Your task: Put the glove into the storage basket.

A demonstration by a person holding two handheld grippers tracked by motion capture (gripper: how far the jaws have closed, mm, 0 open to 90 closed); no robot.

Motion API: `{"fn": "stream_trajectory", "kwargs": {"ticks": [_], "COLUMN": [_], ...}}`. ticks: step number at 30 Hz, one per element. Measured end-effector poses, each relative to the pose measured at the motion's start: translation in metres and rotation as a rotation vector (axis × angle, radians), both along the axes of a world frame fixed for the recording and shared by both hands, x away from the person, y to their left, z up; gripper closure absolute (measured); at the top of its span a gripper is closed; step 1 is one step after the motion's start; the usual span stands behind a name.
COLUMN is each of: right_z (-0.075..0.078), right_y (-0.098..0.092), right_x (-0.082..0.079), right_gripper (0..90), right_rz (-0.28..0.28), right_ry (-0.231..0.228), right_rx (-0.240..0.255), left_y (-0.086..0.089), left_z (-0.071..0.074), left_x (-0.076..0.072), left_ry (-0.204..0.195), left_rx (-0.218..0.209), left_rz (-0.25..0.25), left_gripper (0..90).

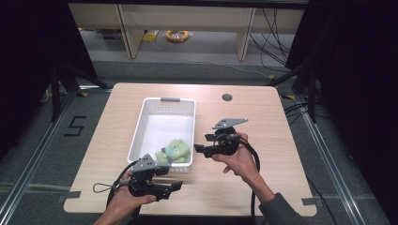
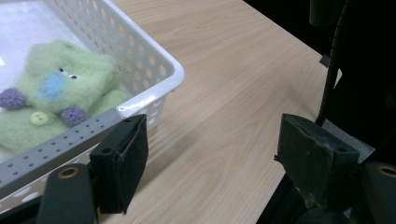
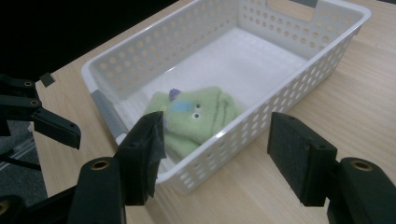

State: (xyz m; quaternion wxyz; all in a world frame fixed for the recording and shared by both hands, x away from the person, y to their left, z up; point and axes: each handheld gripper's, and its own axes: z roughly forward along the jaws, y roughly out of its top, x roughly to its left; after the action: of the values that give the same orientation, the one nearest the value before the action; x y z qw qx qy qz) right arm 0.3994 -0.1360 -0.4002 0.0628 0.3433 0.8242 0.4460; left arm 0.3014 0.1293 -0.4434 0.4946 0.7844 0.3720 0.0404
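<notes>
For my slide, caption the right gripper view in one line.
Open right gripper beside a white basket holding a green plush toy.

Both grippers, left [image 1: 174, 186] and right [image 1: 199, 148], are black, each topped by a grey three-cornered plate, trailing black cables; grey sleeve at five o'clock.

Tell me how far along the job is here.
Done: the fuzzy green plush toy lies inside the white perforated plastic basket. In hand: nothing; the left tongs and right tongs stand open, outside the basket. Left: apparently nothing for this toy.
</notes>
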Motion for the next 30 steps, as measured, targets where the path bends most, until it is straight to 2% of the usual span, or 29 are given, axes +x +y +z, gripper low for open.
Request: {"fn": "stream_trajectory", "kwargs": {"ticks": [1,2,3,5,8,10,12,13,14,15,16,18,19,20,21,23,24,25,26,27,28,30], "right_z": [0.000,0.000,0.000,0.000,-0.001,-0.003,-0.007,-0.009,-0.010,-0.013,-0.014,-0.017,-0.019,-0.019,-0.021,-0.022,-0.023,-0.024,-0.024,-0.025,-0.026,-0.026], "right_y": [-0.002,-0.004,-0.006,-0.010,-0.015,-0.020,-0.023,-0.025,-0.025,-0.027,-0.028,-0.031,-0.032,-0.032,-0.034,-0.036,-0.037,-0.037,-0.038,-0.038,-0.039,-0.041], "right_x": [-0.002,-0.002,-0.005,-0.007,-0.014,-0.018,-0.022,-0.024,-0.028,-0.030,-0.030,-0.032,-0.032,-0.034,-0.033,-0.035,-0.035,-0.036,-0.037,-0.039,-0.038,-0.042], "right_gripper": [37.1,36.9,36.6,36.1,35.3,34.8,34.7,34.6,34.7,34.5,34.4,34.4,34.3,34.2,34.0,33.9,33.8,33.6,32.9,30.4,27.9,24.0], "right_rz": [-0.006,0.012,-0.009,0.001,0.000,-0.009,-0.002,-0.001,-0.017,-0.021,-0.001,-0.011,-0.004,-0.017,-0.009,-0.018,-0.014,-0.017,-0.017,-0.026,-0.010,-0.016], "right_ry": [-0.002,-0.014,0.002,-0.013,0.002,-0.024,-0.031,-0.032,-0.021,-0.030,-0.038,-0.028,-0.026,-0.002,-0.024,-0.009,-0.021,-0.008,-0.011,0.007,-0.007,0.011], "right_rx": [0.006,0.012,0.012,0.019,0.051,0.039,0.053,0.063,0.070,0.063,0.048,0.048,0.062,0.052,0.054,0.055,0.060,0.066,0.060,0.077,0.072,0.080], "left_y": [-0.001,-0.001,-0.002,-0.003,-0.003,-0.002,-0.002,-0.002,-0.001,-0.001,-0.001,0.000,0.001,0.001,0.001,0.000,0.000,-0.001,-0.002,-0.002,-0.001,-0.002], "left_z": [-0.001,-0.002,-0.003,-0.006,-0.008,-0.010,-0.011,-0.012,-0.013,-0.014,-0.016,-0.018,-0.020,-0.021,-0.023,-0.026,-0.027,-0.029,-0.029,-0.030,-0.031,-0.032], "left_x": [-0.001,-0.001,-0.002,-0.003,-0.005,-0.006,-0.007,-0.007,-0.007,-0.007,-0.008,-0.008,-0.008,-0.009,-0.008,-0.009,-0.009,-0.009,-0.010,-0.010,-0.010,-0.011], "left_ry": [-0.002,-0.007,-0.008,-0.015,-0.015,-0.027,-0.017,-0.026,-0.036,-0.044,-0.049,-0.054,-0.055,-0.041,-0.047,-0.026,-0.034,-0.031,-0.018,-0.018,-0.026,-0.017], "left_rx": [0.006,0.003,0.003,-0.004,0.002,0.007,-0.006,-0.009,0.005,0.005,0.004,0.002,0.003,0.009,0.001,0.005,0.022,0.004,0.009,0.012,0.017,0.012], "left_rz": [0.010,0.006,0.016,0.020,0.034,0.030,0.039,0.038,0.041,0.034,0.049,0.043,0.041,0.044,0.041,0.050,0.034,0.039,0.041,0.043,0.033,0.044], "left_gripper": [23.4,22.8,22.0,21.6,17.0,16.3,15.9,15.7,15.5,15.5,15.5,15.5,15.5,15.5,15.5,15.5,15.5,15.5,15.5,15.5,15.5,15.5]}}
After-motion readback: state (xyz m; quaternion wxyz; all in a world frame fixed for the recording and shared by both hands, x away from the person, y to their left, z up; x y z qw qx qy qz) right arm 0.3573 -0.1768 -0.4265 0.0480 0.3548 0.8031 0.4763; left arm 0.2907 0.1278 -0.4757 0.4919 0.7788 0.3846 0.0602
